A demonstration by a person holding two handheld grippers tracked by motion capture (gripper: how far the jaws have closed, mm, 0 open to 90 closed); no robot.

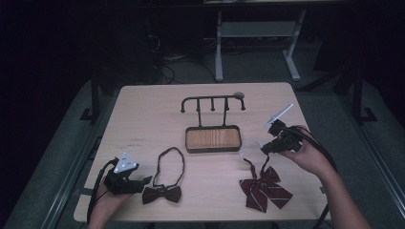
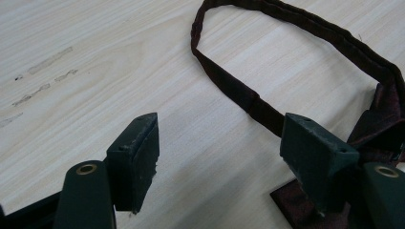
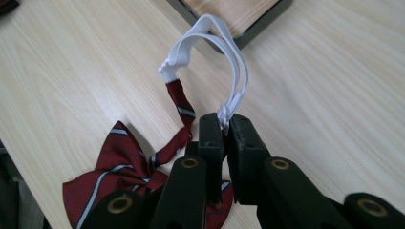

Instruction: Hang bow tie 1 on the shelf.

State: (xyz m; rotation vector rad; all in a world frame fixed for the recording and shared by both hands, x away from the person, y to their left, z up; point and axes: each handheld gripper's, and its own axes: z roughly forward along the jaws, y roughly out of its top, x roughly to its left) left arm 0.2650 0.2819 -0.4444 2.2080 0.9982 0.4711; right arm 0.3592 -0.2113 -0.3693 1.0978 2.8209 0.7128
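Nearest the person's edge of the table, the striped bow tie lies flat, well in front of the tray stand and off to its right. The right gripper has its jaws pressed together on the tie's white elastic loop, which arches up from the pads toward the stand's near corner; the bow itself rests on the wood below the jaws. In the high view this right gripper sits just right of the stand.

To the front left of the stand, the dark bow tie lies with its neck strap looped back toward the stand. The left gripper stands with jaws wide apart just beside that bow, clamping nothing.

The stand's wooden tray holds nothing; its hook rail rises behind it. I can read no writing anywhere.
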